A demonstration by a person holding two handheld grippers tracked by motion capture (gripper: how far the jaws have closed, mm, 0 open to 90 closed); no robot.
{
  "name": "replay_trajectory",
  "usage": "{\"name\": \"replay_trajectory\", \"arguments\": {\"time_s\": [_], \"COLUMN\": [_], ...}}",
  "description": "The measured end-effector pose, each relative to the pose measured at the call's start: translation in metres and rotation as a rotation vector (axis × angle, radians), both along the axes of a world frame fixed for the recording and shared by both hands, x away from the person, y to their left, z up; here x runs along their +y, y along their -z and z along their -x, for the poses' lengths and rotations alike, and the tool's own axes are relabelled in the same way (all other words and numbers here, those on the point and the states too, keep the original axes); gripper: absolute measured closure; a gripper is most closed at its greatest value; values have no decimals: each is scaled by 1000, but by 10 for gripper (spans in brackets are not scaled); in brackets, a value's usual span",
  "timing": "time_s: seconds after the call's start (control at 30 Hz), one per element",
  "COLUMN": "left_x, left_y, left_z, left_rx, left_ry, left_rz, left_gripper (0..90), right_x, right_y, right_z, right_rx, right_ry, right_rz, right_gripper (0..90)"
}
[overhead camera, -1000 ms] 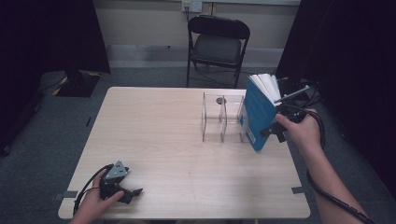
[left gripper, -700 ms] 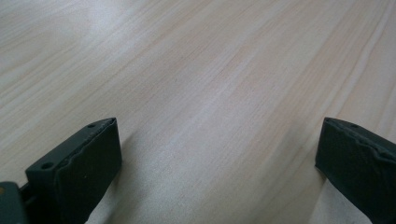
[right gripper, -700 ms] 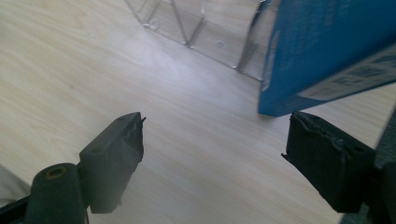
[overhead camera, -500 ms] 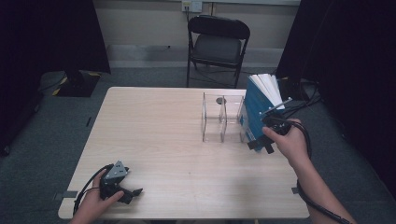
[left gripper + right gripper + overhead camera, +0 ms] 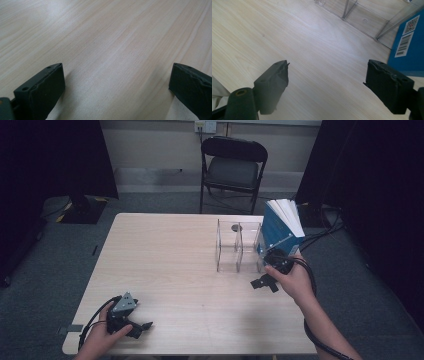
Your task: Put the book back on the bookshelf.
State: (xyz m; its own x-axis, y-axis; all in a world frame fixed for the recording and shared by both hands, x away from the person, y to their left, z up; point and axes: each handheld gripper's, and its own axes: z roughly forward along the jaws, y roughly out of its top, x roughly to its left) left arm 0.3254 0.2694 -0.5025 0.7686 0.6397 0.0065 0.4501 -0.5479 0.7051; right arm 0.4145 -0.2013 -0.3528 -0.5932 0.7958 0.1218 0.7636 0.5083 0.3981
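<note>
Fingers (image 5: 275,82) of right gripper (image 5: 264,282) released, spread wide over bare desk (image 5: 165,255), grasping nothing. Left gripper (image 5: 131,322) also released, resting at near desk corner. Blue book (image 5: 276,231) just beyond, standing in rightmost slot of clear rack (image 5: 239,246), leaning right, long axis upright, pages fanned at top. Probably stiff, moderately heavy, glossy cover maybe slippery; best pinch at lower spine edge.

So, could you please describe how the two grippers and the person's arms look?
Both grippers are black. The left gripper carries a grey three-cornered plate on top, and a black cable loops from it. The right gripper has a black cable running along the bare forearm. No sleeves show on either forearm. Up close, the jaws are blocky black pads with rough edges and small round holes.
</note>
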Motion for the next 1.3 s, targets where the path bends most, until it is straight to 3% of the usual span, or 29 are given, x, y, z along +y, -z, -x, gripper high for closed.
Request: {"name": "replay_trajectory", "arguments": {"time_s": [0.37,0.47,1.3], "left_x": [0,0,0], "left_y": [0,0,0], "left_z": [0,0,0], "left_rx": [1,1,2], "left_ry": [0,0,1], "left_rz": [1,1,0], "left_gripper": [0,0,0], "right_x": [18,23,73], "right_y": [13,17,44], "right_z": [5,6,11], "right_rx": [13,14,25], "right_ry": [-67,-101,-232], "right_rz": [34,62,73], "right_gripper": [176,177,187]}}
